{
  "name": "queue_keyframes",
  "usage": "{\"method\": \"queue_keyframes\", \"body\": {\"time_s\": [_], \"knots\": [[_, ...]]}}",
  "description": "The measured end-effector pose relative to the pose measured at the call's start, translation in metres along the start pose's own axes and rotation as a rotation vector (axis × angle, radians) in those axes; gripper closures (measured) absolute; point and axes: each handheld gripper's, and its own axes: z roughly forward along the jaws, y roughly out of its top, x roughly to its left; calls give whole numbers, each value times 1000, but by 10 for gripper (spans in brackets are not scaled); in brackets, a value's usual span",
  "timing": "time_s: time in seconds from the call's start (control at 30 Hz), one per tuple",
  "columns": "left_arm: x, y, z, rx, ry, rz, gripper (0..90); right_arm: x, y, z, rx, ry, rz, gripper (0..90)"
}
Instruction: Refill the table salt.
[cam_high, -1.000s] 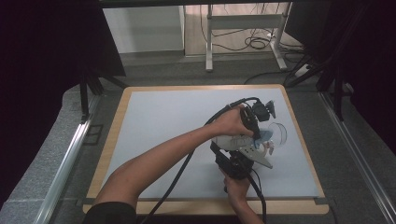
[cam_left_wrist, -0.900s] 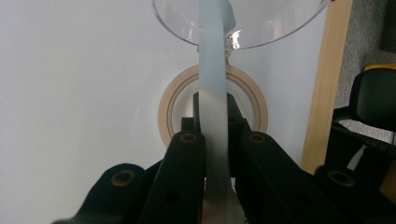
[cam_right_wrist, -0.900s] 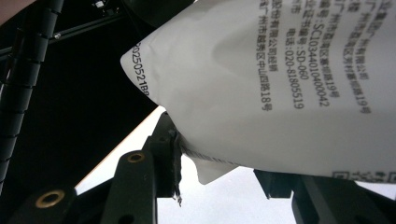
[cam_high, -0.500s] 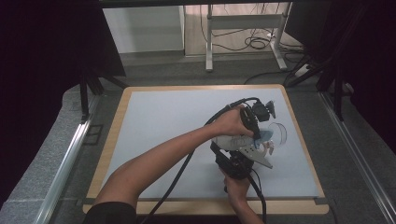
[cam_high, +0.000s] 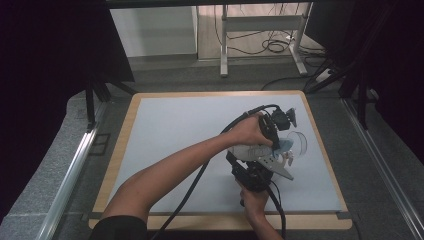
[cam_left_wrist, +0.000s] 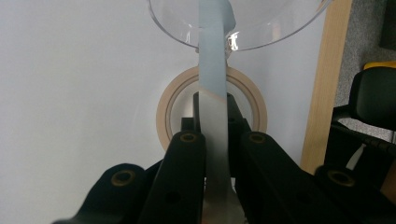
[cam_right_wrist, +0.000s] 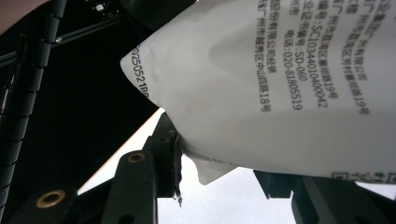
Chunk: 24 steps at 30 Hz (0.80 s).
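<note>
- Gripper work at mid-task: the left gripper (cam_left_wrist: 215, 140) has its 2 jaws closed on a strip of pale blue-grey packet edge (cam_left_wrist: 212, 70) that runs up toward a clear plastic bowl (cam_left_wrist: 280, 28).
- Right gripper (cam_right_wrist: 215, 182) pinches the lower corner of a white printed pouch (cam_right_wrist: 289, 79) — the jaws sit close together on the crimped seam, holding the pouch up off the counter (cam_high: 175, 130).
- From the high view, both hands meet at the counter's right side, the pouch (cam_high: 252, 151) held between the 2 grippers just beside the bowl (cam_high: 299, 141).
- A roll of beige tape (cam_left_wrist: 163, 112) lies flat on the counter under the left gripper, near the bowl.
- Progress, as judged: the pouch is gripped at both ends and brought to the bowl, so the grasp is done; whether it is torn open cannot be told, and the bowl looks empty — opening and pouring appear to remain.
</note>
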Motion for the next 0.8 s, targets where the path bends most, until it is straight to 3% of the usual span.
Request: {"method": "queue_keyframes", "body": {"time_s": [0.3,0.8], "knots": [[2,-2,0,-10,-3,-1,900,-1,-1,1,3,-3,-6,572],[4,-17,-2,-62,-14,-11,899,-1,-11,5,29,-7,-64,565]]}}
